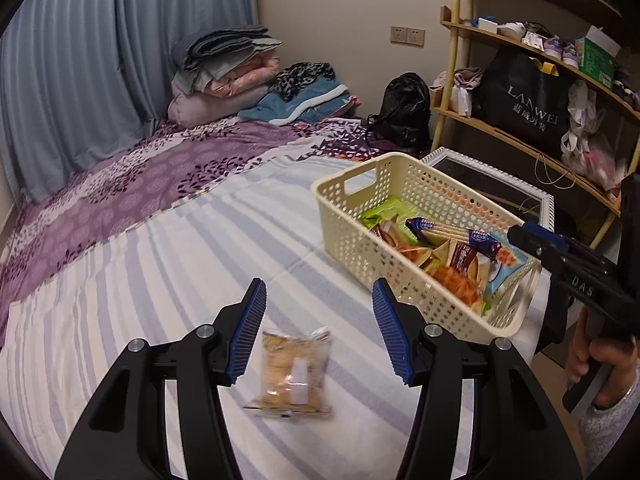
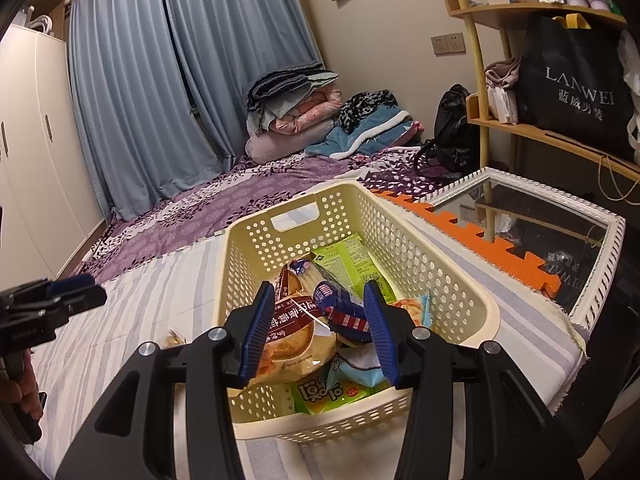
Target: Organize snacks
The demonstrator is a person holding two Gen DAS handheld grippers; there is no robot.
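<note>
A clear-wrapped pastry [image 1: 294, 372] lies flat on the striped sheet, just left of a cream perforated basket [image 1: 424, 196]. My left gripper [image 1: 319, 290] hangs open over the pastry, pads clear of it. The basket [image 2: 452, 276] holds several snack packets. Over its near end, my right gripper [image 2: 318, 292] is shut on a tilted brown bread packet [image 2: 294, 332], with a blue cracker packet [image 2: 340, 308] wedged against the right pad. In the left wrist view the right gripper [image 1: 520, 236] reaches in from the right. The right wrist view has the left gripper [image 2: 76, 292] at its left edge.
A white-framed mirror [image 2: 560, 240] and an orange foam mat [image 2: 480, 240] lie right of the basket at the bed's edge. A wooden shelf with a black bag [image 1: 528, 108] stands behind. Folded blankets [image 1: 224, 76] and a black backpack [image 1: 404, 112] sit at the far end.
</note>
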